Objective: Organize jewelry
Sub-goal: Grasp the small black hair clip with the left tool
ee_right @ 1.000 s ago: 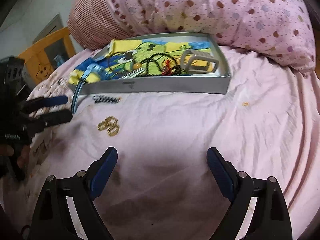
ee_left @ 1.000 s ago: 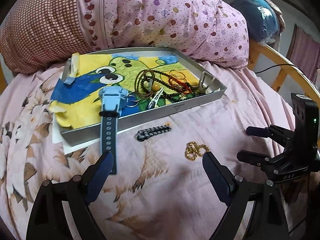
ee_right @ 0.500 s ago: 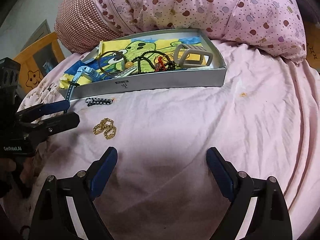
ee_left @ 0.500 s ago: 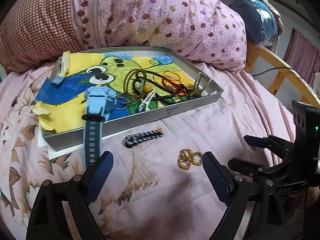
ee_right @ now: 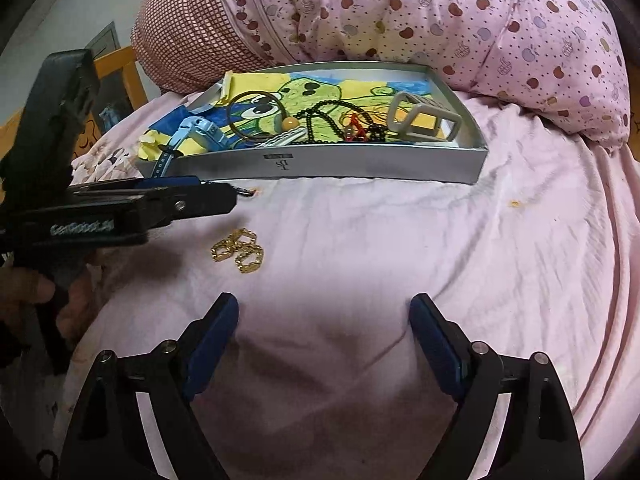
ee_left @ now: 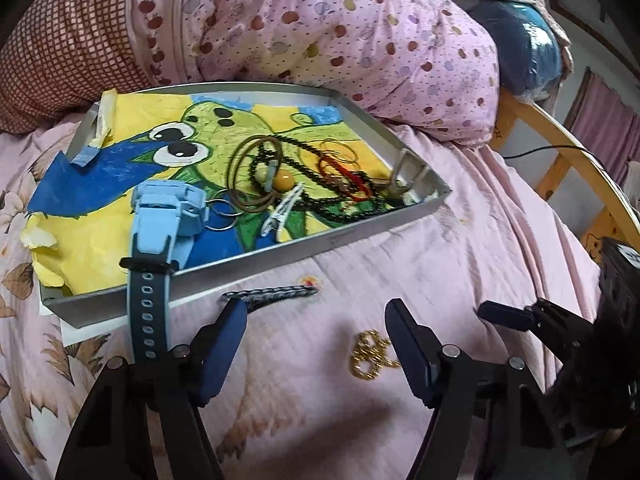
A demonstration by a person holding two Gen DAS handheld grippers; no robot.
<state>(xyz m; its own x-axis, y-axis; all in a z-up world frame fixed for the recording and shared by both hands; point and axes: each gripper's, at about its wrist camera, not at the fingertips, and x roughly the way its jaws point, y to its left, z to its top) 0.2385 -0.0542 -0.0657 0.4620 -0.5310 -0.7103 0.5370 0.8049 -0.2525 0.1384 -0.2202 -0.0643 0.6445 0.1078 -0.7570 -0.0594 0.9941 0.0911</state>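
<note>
Left wrist view: my left gripper (ee_left: 316, 320) hangs low over the pink bedsheet (ee_left: 460, 264) with its blue-padded fingers (ee_left: 218, 350) spread wide and holding nothing. Just ahead of my left-hand fingertip lies a dark braided bracelet (ee_left: 276, 293), one end hidden behind that pad; I cannot tell whether pad and bracelet touch. A gold chain (ee_left: 370, 354) sits crumpled on the sheet just inside my right-hand finger, partly covered by it. Beyond both, parallel to my fingertips, stands a shallow grey tray (ee_left: 348, 236) lined with a cartoon drawing. Inside it, past my fingertips, lie a black bead necklace (ee_left: 340, 204), brown hoops (ee_left: 248, 176), a white clip (ee_left: 282, 210) and red cords (ee_left: 352, 178). A light blue watch (ee_left: 164, 216) rests on the near left part of the tray, its dark strap draped over the near wall and down onto the sheet beside my left finger.

Right wrist view: my right gripper (ee_right: 324, 320) is also parted wide and empty above bare sheet, with the gold chain (ee_right: 239, 249) ahead and to the left of its left finger, well short of the tray (ee_right: 328, 164). My left gripper (ee_right: 208, 196) enters from the left, its tips near the tray's front wall. A beige buckle-like frame (ee_right: 424, 118) lies in the tray's far right end, and a spotted pink quilt (ee_right: 440, 16) rises behind.
</note>
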